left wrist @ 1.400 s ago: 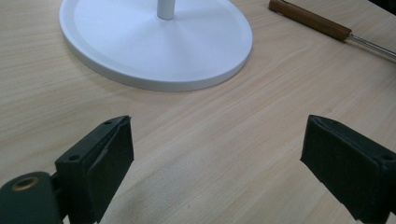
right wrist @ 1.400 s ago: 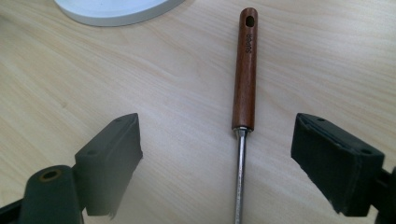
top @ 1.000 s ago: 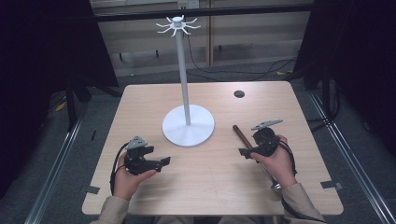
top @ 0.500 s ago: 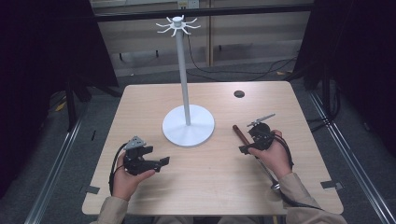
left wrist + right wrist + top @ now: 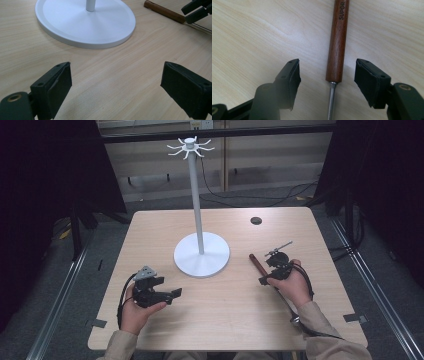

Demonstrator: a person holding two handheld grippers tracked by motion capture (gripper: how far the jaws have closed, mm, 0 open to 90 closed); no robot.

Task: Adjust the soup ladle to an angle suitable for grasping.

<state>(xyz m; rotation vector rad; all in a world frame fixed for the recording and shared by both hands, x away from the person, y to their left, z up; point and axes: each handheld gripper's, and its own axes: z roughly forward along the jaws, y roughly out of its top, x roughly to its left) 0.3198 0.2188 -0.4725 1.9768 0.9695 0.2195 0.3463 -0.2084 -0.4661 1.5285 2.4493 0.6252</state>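
A utensil with a brown wooden handle (image 5: pixel 256 262) and a thin metal shank (image 5: pixel 331 100) lies flat on the table, right of the white stand. My right gripper (image 5: pixel 267 273) is lowered over it. In the right gripper view the handle (image 5: pixel 337 42) runs between the two pads, with a gap on each side. The right gripper (image 5: pixel 329 77) is open and its jaws have just been closing. My left gripper (image 5: pixel 170 290) rests near the front left, open wide with nothing in it (image 5: pixel 115 85). It faces the stand's base (image 5: pixel 85 22).
The white stand has a round base (image 5: pixel 201 257), a tall pole and a ring of hooks on top (image 5: pixel 190 145). A small black disc (image 5: pixel 256 220) lies at the table's far right. Bare wood (image 5: pixel 225 320) spans the table's front between my hands.
My right gripper has tipped down slightly over the handle, and its jaws stand narrower than before. The left gripper and the stand have not moved.
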